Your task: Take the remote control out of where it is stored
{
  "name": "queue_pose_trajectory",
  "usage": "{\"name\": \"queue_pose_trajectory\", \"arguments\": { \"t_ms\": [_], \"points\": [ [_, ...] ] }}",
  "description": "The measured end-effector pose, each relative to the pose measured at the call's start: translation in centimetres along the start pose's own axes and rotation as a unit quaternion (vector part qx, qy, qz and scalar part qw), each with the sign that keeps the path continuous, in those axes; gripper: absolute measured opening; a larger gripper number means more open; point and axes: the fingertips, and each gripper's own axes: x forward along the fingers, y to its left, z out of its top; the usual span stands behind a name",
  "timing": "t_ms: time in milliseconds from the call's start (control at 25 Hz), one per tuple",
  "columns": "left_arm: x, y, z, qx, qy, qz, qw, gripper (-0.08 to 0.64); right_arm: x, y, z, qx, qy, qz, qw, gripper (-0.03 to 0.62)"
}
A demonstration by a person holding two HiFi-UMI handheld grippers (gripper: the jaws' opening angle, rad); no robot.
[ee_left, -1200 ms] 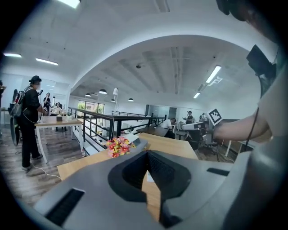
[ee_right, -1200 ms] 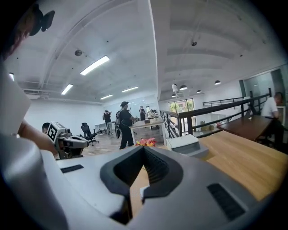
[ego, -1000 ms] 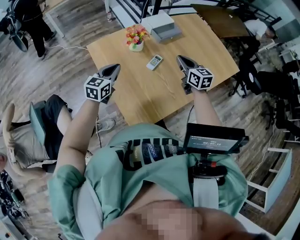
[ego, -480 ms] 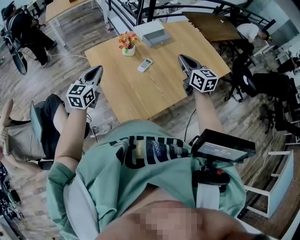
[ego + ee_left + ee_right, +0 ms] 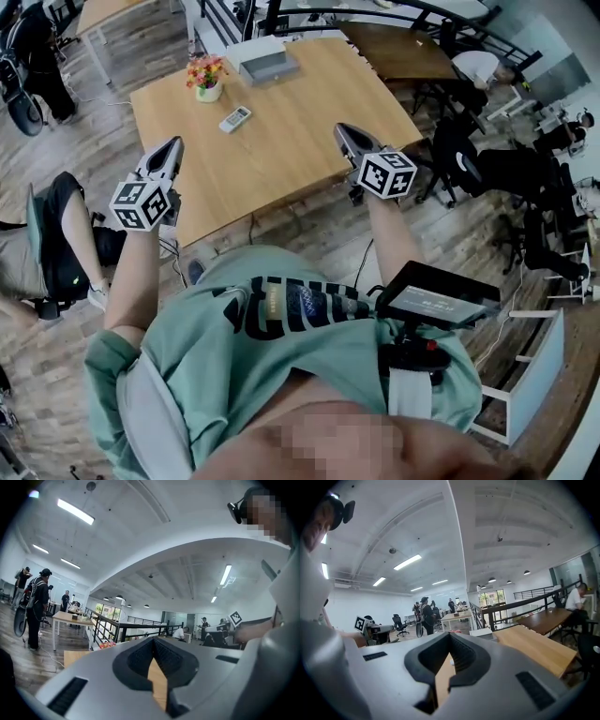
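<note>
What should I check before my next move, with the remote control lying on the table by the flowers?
1. Remote control in plain sight on the table, beside the flower pot: ok.
2. Remote control clear of the grey box at the table's far edge: ok.
3. Left gripper empty, jaws together: ok.
4. Right gripper empty, jaws together: ok.
5. Grippers close to the remote control: not ok; both are back at the table's near edge.
6. Grey box closed: cannot tell.
</note>
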Motion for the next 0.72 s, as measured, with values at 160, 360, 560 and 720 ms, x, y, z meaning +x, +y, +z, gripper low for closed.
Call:
{"name": "queue_pose_trajectory", "arguments": {
  "t_ms": [160,360,560,720],
  "points": [
    [0.2,-3.5,-1.3,-0.002,0.016,-0.001,0.9999,0.005,-2.1,-1.6,-1.7,0.019,-0.002,0.010,1.000,0.005],
    [0.1,-4.2,-0.5,0.000,0.008,-0.006,0.9999,0.005,-2.2,-1.2,-1.9,0.018,0.006,0.014,1.000,0.005],
    [-0.3,-0.1,-0.5,0.013,0.022,-0.033,0.9991,0.005,0.1,0.9,-2.2,0.034,-0.004,-0.010,0.999,0.005],
    [0.0,2.4,-0.1,0.028,0.027,-0.056,0.9977,0.005,2.0,2.5,-1.9,0.029,-0.013,-0.022,0.999,0.005]
  ]
}}
